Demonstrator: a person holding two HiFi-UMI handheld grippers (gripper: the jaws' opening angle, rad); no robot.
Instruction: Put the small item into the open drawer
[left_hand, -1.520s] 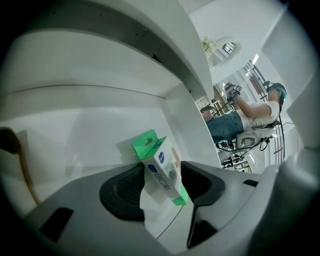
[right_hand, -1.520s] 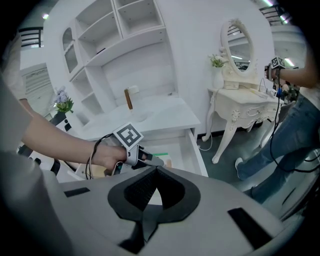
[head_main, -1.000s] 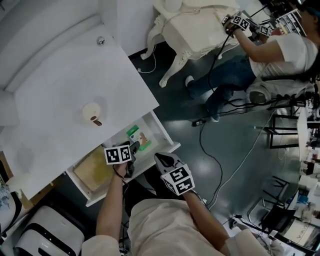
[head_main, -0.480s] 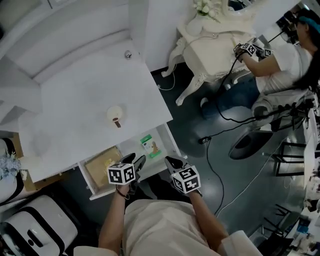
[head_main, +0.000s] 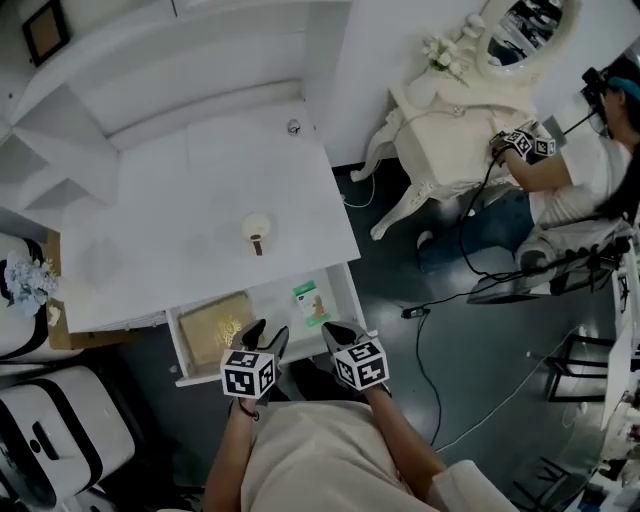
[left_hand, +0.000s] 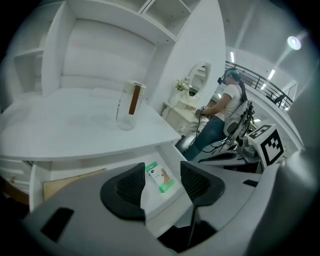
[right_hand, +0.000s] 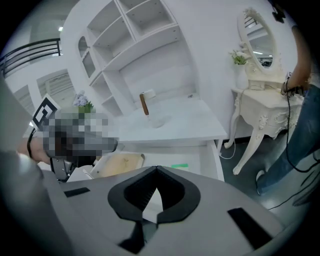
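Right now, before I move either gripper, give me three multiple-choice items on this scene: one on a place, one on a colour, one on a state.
1. Where does the small packet lie?
A. on the desk top
B. in the open drawer
C. on the floor

2. What colour edges the small packet?
A. green
B. red
C. blue

3. How do the left gripper jaws stand?
A. shut on the packet
B. apart, holding nothing
C. shut, empty

Answers: 1 B, it rests on the drawer's floor; 2 A, a green border shows; 3 B, a clear gap shows between the jaws.
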